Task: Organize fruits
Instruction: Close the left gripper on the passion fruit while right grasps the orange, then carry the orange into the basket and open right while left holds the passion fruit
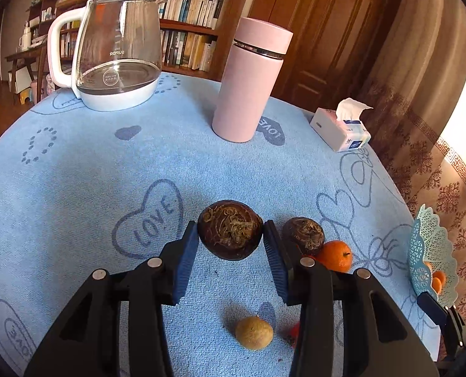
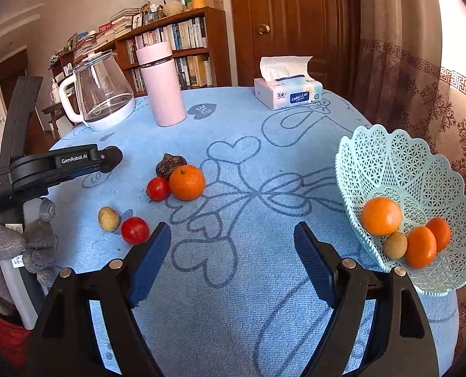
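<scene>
My left gripper (image 1: 231,235) is shut on a dark brown water chestnut (image 1: 229,229) and holds it above the blue cloth. A second chestnut (image 1: 303,234) and an orange (image 1: 335,256) lie to its right, a yellowish longan (image 1: 254,332) below it. In the right wrist view my right gripper (image 2: 233,242) is open and empty above the cloth. To its left lie an orange (image 2: 187,182), a chestnut (image 2: 170,165), two red fruits (image 2: 158,188) (image 2: 134,230) and the longan (image 2: 108,218). The mint basket (image 2: 399,163) at right holds three oranges and a longan.
A glass kettle (image 1: 116,50), a pink tumbler (image 1: 248,81) and a tissue box (image 1: 339,128) stand at the far side of the table (image 1: 75,172). The basket (image 1: 430,251) sits near the table's right edge, by a curtain. The left gripper's body (image 2: 53,166) reaches in from the left.
</scene>
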`<state>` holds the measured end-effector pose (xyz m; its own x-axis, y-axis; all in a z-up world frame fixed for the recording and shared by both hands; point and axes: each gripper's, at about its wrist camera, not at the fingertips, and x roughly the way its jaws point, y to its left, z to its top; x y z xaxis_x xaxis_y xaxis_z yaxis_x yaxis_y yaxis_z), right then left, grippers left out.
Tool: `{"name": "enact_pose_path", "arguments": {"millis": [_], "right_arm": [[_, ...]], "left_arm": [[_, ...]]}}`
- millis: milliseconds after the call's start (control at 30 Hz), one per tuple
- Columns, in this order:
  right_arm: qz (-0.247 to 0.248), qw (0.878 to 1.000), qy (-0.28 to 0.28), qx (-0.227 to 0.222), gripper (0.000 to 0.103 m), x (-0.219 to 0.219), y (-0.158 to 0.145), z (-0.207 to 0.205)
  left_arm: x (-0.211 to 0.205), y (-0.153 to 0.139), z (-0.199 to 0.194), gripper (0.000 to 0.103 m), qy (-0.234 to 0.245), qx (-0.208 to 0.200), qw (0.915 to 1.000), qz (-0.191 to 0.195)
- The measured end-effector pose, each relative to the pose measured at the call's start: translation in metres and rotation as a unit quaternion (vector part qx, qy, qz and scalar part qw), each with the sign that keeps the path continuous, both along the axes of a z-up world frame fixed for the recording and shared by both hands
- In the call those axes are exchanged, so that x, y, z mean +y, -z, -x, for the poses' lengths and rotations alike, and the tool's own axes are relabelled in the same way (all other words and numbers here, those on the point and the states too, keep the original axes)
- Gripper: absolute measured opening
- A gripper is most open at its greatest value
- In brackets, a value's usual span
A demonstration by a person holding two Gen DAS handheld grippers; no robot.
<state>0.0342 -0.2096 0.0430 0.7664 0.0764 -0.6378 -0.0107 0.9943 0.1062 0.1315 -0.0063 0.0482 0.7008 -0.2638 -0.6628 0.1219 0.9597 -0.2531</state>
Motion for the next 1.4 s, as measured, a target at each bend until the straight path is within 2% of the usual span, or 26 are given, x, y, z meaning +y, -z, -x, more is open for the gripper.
{"name": "enact_pose_path", "arguments": {"millis": [233, 400, 533, 667, 833, 1067, 1400], "right_arm": [[-0.014, 0.998, -0.036, 0.039, 0.081, 0.014, 0.007, -0.047], [-0.019, 0.995, -0.054, 0.076, 0.067, 0.024, 0.022, -0.079], [-0.013, 0.995, -0.062, 0.081, 0.065, 0.030, 0.027, -0.090], [-0.004, 0.994, -0.068, 0.084, 0.057, 0.034, 0.029, -0.101], [-0.004, 0.993, -0.081, 0.085, 0.042, 0.039, 0.028, -0.106], [-0.004, 0.994, -0.071, 0.082, 0.041, 0.039, 0.027, -0.100], [-0.011, 0.997, -0.046, 0.069, 0.041, 0.029, 0.016, -0.072]], "left_arm": [[0.008, 0.002, -0.001, 0.043, -0.018, -0.002, 0.9998, 0.002], [0.014, 0.005, -0.004, 0.043, -0.028, 0.004, 0.9996, 0.006], [0.013, 0.007, -0.004, 0.043, -0.028, 0.006, 0.9996, 0.007], [0.008, 0.009, -0.004, 0.043, -0.021, 0.009, 0.9997, 0.005], [0.008, 0.009, -0.003, 0.043, -0.020, 0.007, 0.9998, 0.006], [0.006, 0.010, -0.003, 0.043, -0.016, 0.007, 0.9998, 0.009], [0.002, 0.000, 0.006, 0.043, -0.022, -0.027, 0.9994, -0.003]]}}
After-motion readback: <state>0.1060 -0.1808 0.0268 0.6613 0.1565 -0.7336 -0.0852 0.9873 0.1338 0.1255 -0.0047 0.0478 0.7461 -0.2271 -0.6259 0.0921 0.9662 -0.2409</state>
